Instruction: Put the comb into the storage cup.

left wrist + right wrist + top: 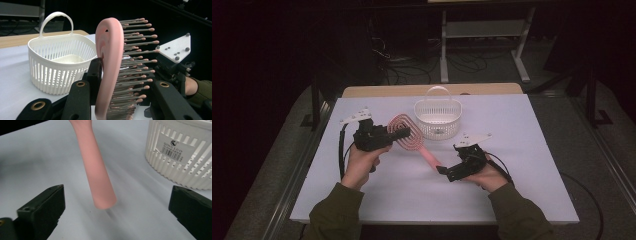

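Note:
A pink hairbrush (406,133) with an oval looped head hangs over the white table. My left gripper (398,132) is shut on the head. In the left gripper view the pink head (110,60) stands edge-on between the black jaws, its bristles pointing right. The handle (430,158) slants down toward my right gripper (442,171). In the right gripper view the handle (98,172) ends between the two widely parted jaws, and neither pad touches it. My right gripper (117,206) is open.
A white slotted basket (438,118) with a hoop handle stands just behind the brush; its rim (50,41) lies left of the head and its wall (175,157) at the upper right. The white sheet (522,165) covers the table. Shelving and cables lie beyond.

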A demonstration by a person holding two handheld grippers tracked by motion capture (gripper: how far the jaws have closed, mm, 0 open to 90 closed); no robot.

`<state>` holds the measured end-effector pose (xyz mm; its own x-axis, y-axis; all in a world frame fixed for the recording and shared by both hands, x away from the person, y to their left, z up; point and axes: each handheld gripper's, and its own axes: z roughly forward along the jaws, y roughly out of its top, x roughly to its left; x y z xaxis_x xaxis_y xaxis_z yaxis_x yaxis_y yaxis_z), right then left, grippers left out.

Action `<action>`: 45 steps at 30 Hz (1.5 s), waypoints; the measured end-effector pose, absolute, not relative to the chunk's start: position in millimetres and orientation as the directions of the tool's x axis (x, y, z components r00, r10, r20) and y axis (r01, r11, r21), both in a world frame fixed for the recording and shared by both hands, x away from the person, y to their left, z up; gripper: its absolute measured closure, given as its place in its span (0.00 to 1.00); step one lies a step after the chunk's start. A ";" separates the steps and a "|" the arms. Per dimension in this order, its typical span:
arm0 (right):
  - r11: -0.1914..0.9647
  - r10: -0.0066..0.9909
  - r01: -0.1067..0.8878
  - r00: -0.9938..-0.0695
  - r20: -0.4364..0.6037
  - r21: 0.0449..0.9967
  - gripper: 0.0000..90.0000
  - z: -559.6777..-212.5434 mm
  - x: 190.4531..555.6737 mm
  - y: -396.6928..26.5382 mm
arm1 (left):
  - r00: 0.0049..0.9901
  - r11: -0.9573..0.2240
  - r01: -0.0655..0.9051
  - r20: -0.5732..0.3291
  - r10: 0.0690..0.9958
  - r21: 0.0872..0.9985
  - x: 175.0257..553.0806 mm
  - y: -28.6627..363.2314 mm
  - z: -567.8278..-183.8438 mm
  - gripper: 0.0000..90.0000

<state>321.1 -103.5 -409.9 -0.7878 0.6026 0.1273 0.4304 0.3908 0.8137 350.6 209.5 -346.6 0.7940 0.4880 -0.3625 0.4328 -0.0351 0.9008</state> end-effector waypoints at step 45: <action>0.357 0.688 0.490 -0.714 0.131 0.795 0.00 -437.3 290.8 -174.4 | 0.771 0.022 0.423 -0.373 0.516 0.906 352.7 235.1 -337.6 0.71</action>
<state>290.8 -174.4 -437.3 -0.7141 0.6877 0.1310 0.4899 0.3572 0.7953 352.7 235.1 -337.6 0.7710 0.5163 -0.3728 0.4231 0.0222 0.9058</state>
